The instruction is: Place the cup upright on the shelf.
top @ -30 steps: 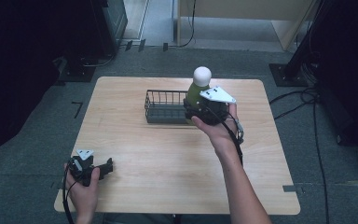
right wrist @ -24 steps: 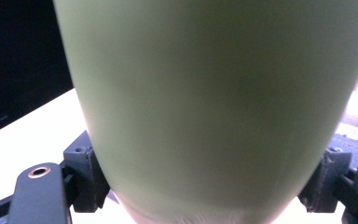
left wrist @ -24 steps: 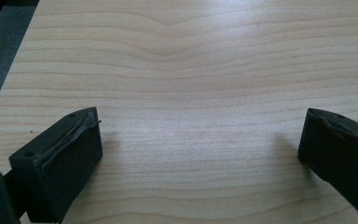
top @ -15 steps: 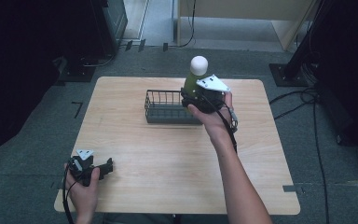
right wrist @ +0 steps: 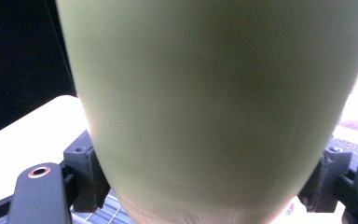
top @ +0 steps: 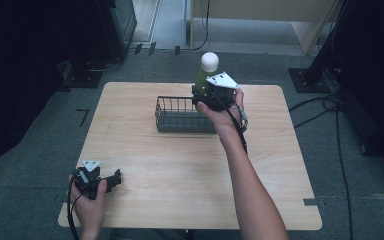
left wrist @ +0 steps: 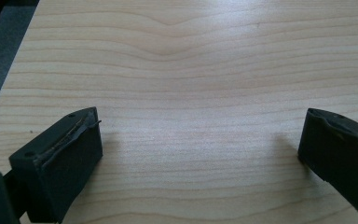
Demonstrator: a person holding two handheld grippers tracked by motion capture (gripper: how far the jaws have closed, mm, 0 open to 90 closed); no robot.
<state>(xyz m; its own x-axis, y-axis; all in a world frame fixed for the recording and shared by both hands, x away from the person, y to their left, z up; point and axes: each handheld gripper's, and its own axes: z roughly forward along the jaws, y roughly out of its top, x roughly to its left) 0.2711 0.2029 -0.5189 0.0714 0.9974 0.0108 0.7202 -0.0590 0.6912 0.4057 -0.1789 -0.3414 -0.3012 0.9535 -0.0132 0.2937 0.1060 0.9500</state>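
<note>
Your right gripper is clamped on one green bottle with a white round cap, held upright above the right end of the wire basket; in the right gripper view both jaws press the bottle's sides. Your right forearm stretches far across the table. Your left gripper rests low at the near left corner, jaws spread wide over bare wood. Count: one bottle, one basket, two grippers.

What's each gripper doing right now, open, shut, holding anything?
Left gripper: open, holding nothing, low over the table.
Right gripper: shut on the green bottle, above the wire basket.
</note>
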